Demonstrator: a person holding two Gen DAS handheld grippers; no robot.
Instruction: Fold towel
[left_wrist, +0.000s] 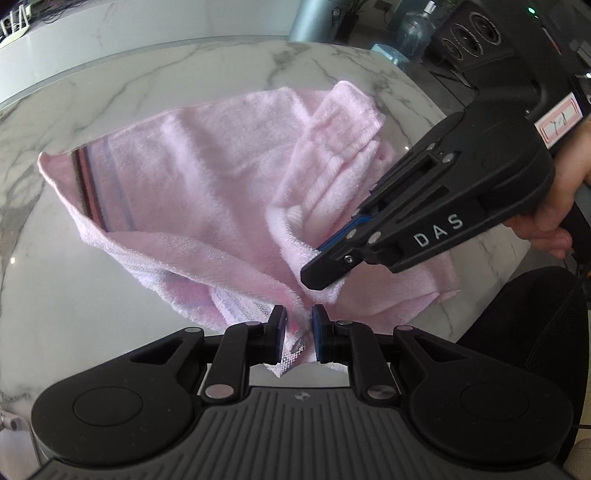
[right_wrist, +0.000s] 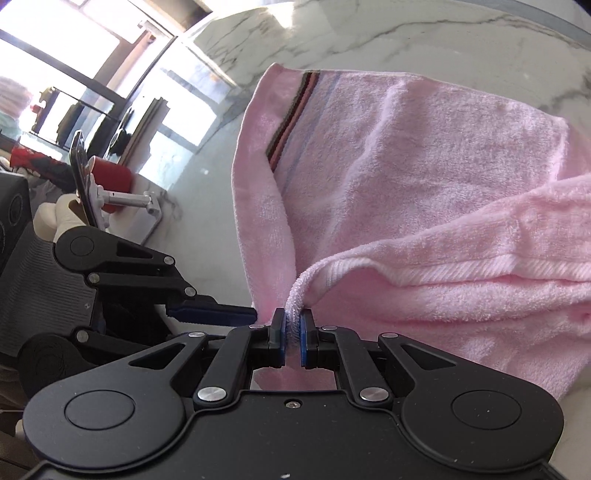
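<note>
Two corners of the pink towel (left_wrist: 207, 177) are pinched and raised, one per tongs, while the rest of it drapes down onto the marble tabletop (left_wrist: 110, 85), with the striped band (left_wrist: 92, 184) at the far end lying flat. Judged step: carrying the near edge over toward the striped end for a fold, maybe halfway through the task at most. To do it well: keep both held corners level and spread apart so the edge pulls taut, since they sit close together now and the cloth bunches between them; carry them over low and lay the edge square on the far hem before letting go. The ribbed hem section (left_wrist: 332, 147) on the right side is doubled and rumpled, so that needs tension or it will fold in crooked. Left tongs (left_wrist: 299, 332): nearly closed, blue pads clamping a bunched towel corner, with a bit of woven edge poking out below the pads. Right tongs (right_wrist: 293, 332): also closed down to a thin gap, gripping a rolled terry edge that rises from between the pads. In the left wrist view the right tongs (left_wrist: 319, 273) come in from the right, tip buried in the towel just beside the left one. Neither touches the tabletop, as far as I can tell.
</note>
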